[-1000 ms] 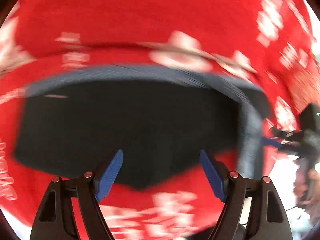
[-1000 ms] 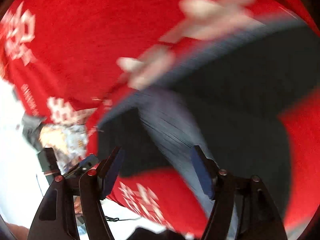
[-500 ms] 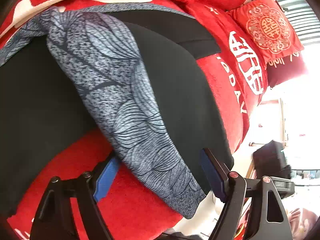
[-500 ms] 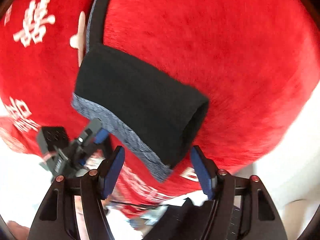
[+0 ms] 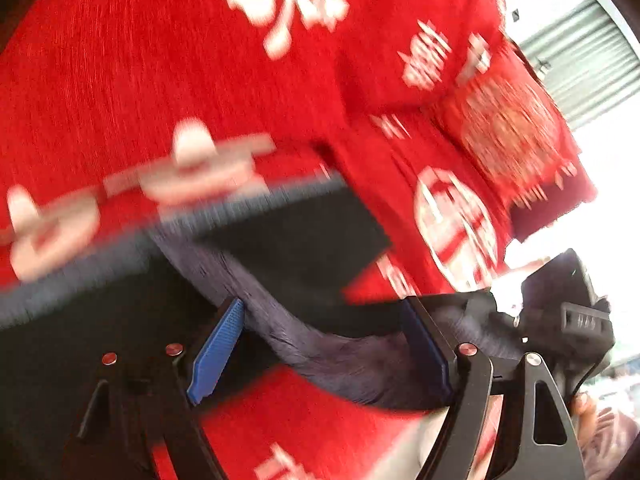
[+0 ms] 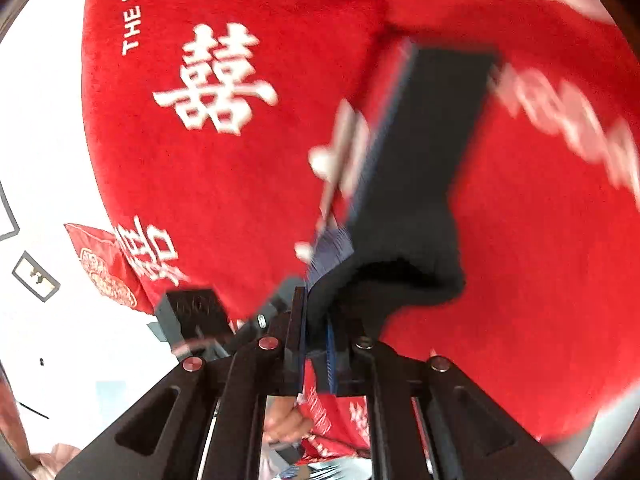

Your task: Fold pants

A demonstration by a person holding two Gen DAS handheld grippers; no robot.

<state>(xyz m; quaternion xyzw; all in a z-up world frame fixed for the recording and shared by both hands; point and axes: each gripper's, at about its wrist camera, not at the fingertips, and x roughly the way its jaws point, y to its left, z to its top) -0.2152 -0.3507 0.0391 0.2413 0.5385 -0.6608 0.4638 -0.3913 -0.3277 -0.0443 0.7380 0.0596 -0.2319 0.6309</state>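
The black pants [image 6: 416,152] lie across the red blanket [image 6: 200,200]. Your right gripper [image 6: 316,344] has just closed, its fingers pinching the near leg cuff. Your left gripper [image 5: 328,344] stands open around the patterned grey stripe [image 5: 320,344].

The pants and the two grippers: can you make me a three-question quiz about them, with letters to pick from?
1. Where do the pants lie?
A. on a red blanket
B. on a wooden floor
C. in a basket

2. What colour are the pads on the left gripper?
A. yellow
B. blue
C. white

3. How are the right gripper's jaws?
A. wide open
B. shut on nothing
C. shut on the pants

Answers:
1 A, the red blanket lies all around them.
2 B, the pads are blue.
3 C, the jaws have just closed and pinch the dark hem.
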